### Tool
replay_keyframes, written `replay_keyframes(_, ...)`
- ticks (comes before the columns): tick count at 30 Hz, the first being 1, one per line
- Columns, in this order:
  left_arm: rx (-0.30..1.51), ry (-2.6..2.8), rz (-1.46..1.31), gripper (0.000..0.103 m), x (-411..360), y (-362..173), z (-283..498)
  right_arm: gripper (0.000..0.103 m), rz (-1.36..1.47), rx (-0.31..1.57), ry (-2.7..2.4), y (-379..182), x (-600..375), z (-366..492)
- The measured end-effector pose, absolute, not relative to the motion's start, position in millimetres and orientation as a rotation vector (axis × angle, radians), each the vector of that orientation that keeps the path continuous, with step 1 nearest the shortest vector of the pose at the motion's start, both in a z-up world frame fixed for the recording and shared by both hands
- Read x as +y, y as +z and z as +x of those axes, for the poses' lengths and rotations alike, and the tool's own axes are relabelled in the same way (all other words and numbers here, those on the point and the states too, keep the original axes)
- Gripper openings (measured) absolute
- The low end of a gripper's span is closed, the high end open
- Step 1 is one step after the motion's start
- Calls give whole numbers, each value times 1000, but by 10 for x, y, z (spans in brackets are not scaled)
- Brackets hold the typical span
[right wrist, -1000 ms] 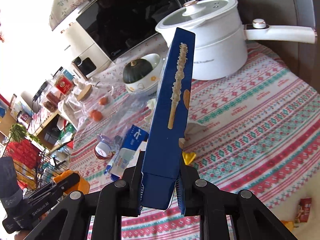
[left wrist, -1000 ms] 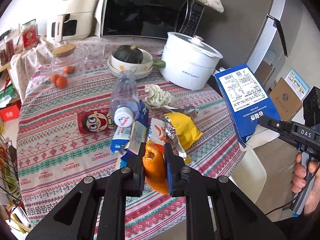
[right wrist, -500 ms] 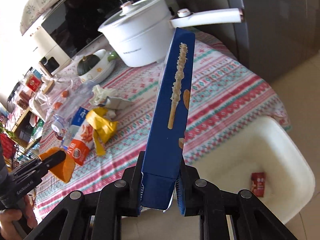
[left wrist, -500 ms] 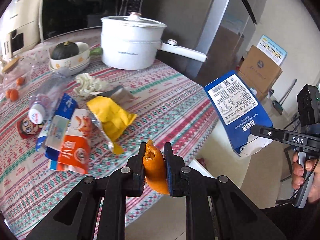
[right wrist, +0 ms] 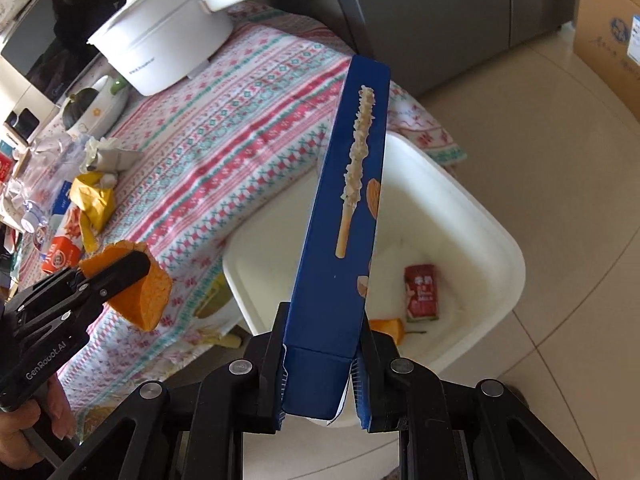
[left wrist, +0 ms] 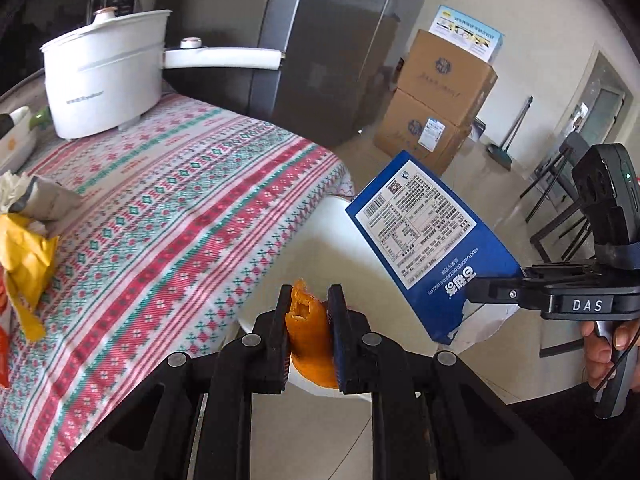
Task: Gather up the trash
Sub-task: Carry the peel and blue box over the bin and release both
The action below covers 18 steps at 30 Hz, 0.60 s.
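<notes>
The left gripper [left wrist: 308, 312] is clamped on a curled piece of orange peel [left wrist: 310, 334], whose lower end is hidden behind the fingers. The right gripper [right wrist: 322, 372] is clamped on the bottom of a tall blue cardboard snack box [right wrist: 348, 208], which blocks part of the white plastic bin [right wrist: 480, 216] below it. Only the right wrist view shows inside the bin: a small red carton [right wrist: 421, 293] and an orange scrap. Left of both grippers lies the patterned tablecloth [left wrist: 168, 208], with a yellow wrapper [left wrist: 24, 256] cut off at the edge of the frame.
</notes>
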<state>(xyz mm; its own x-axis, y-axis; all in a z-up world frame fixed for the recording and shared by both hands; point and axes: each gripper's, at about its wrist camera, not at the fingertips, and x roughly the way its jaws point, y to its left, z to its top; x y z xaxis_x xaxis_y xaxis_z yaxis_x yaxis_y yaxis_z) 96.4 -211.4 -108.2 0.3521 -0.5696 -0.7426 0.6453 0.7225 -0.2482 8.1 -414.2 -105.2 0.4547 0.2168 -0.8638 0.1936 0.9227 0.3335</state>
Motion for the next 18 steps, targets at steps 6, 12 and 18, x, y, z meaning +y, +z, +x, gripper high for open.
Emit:
replay_keyframes(6,915,-813,128,18,-2387,-1297,988,23,420,1146,-17,-1179,-4288,-20)
replay_keyframes(12,905,-774,204,51,-2446,-1347,1013,23,415,1169,-50,-1247,-4376,-63)
replay_keyframes(18,881,-680,243,91,-2182,-1219,1005,23,403,1198,-68,-1310,-4358,-23)
